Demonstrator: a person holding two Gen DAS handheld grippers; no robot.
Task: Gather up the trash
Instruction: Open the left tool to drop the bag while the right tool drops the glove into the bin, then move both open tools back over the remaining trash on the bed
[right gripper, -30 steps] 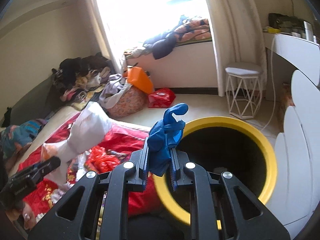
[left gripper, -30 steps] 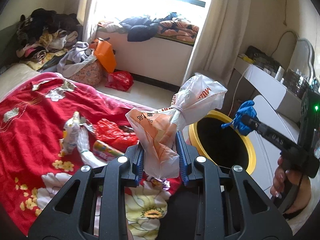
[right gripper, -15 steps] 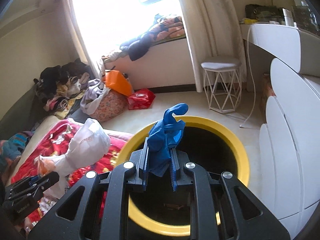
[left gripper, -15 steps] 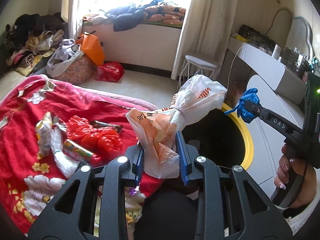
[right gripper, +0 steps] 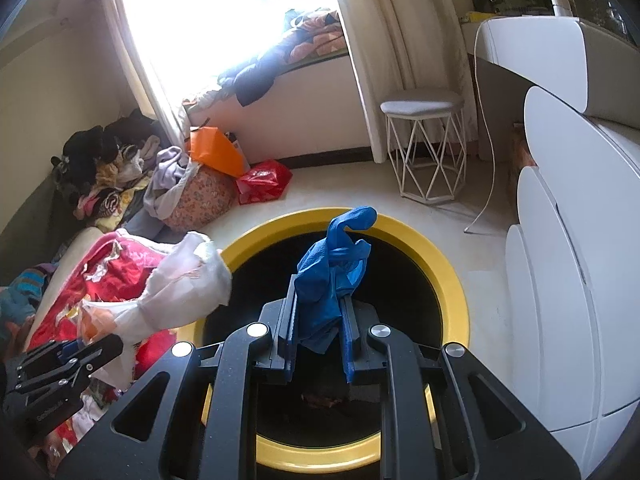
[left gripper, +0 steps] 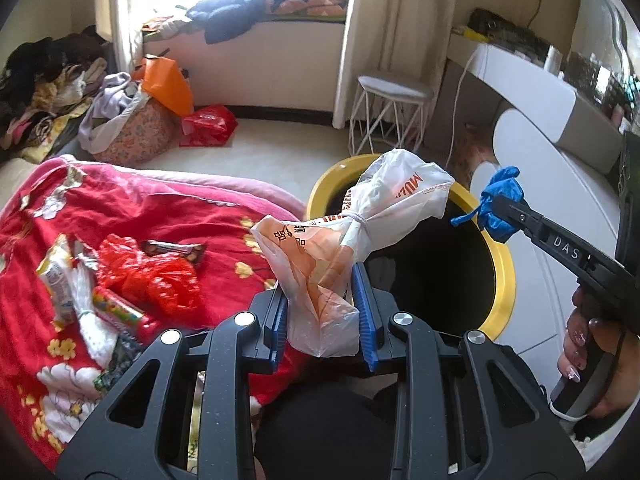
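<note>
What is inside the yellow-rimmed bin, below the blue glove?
In the yellow-rimmed bin the inside is dark; some brownish scraps lie at the bottom. The right gripper, shut on the blue glove, covers part of the floor.

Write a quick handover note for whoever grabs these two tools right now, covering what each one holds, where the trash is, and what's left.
Left tool: shut on the tied plastic bag, held at the near edge of the yellow-rimmed bin.
Right tool: shut on the blue glove, directly above the bin's opening.
Done: both pieces picked up and brought to the bin; neither released yet.
Left: drop both in, then go back to the red blanket for the red plastic bag, candy bar wrapper and snack packets.
</note>
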